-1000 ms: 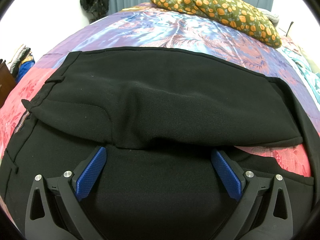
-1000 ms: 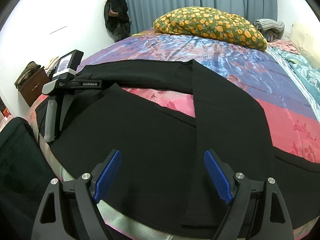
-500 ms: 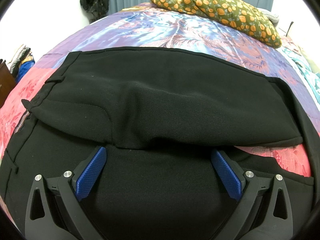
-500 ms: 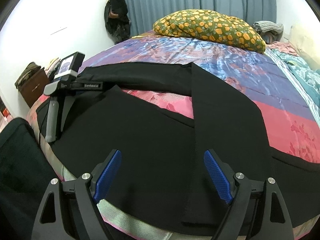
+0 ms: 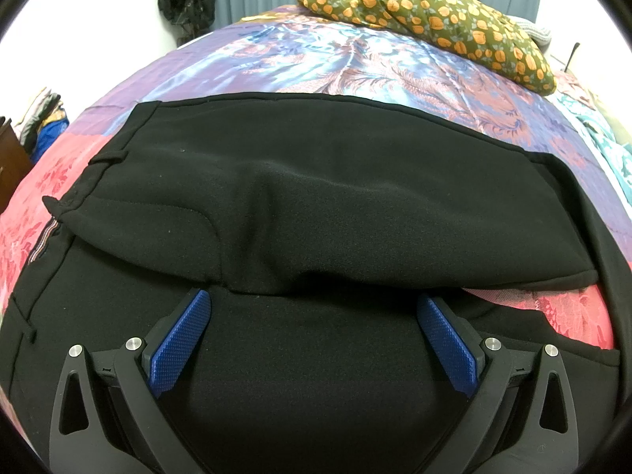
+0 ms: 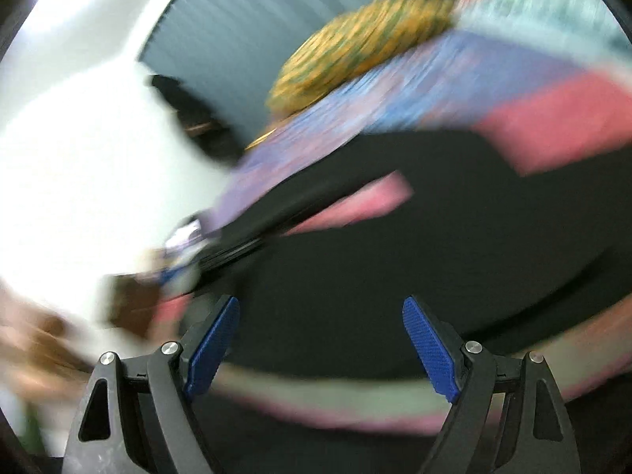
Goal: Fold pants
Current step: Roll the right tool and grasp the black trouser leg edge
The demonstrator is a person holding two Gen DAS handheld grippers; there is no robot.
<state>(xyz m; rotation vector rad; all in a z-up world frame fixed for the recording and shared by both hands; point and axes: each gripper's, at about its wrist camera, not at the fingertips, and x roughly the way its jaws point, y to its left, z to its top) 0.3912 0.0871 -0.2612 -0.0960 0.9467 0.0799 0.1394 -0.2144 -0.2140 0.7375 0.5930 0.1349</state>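
The black fleece-like pants (image 5: 316, 205) lie spread on the bed's satin floral bedspread of pink, purple and blue (image 5: 355, 63), their upper part already doubled toward the camera in a thick, slightly humped layer. The left claw (image 5: 312, 335) hovers low over the near cloth, blue ribbed pads wide apart, pinching nothing. The right claw (image 6: 320, 339) is likewise spread and empty; its view is heavily smeared (only dark cloth against pink bedspread can be made out).

The risks, as I judge them: the slippery bedspread may let the whole bundle slide when a claw tugs, and the folded layer's raised middle could trap a crease. A pinch taken on only the top layer would pull the fold open. The orange-spotted olive pillow (image 5: 426, 19) sits well apart, no obstacle.
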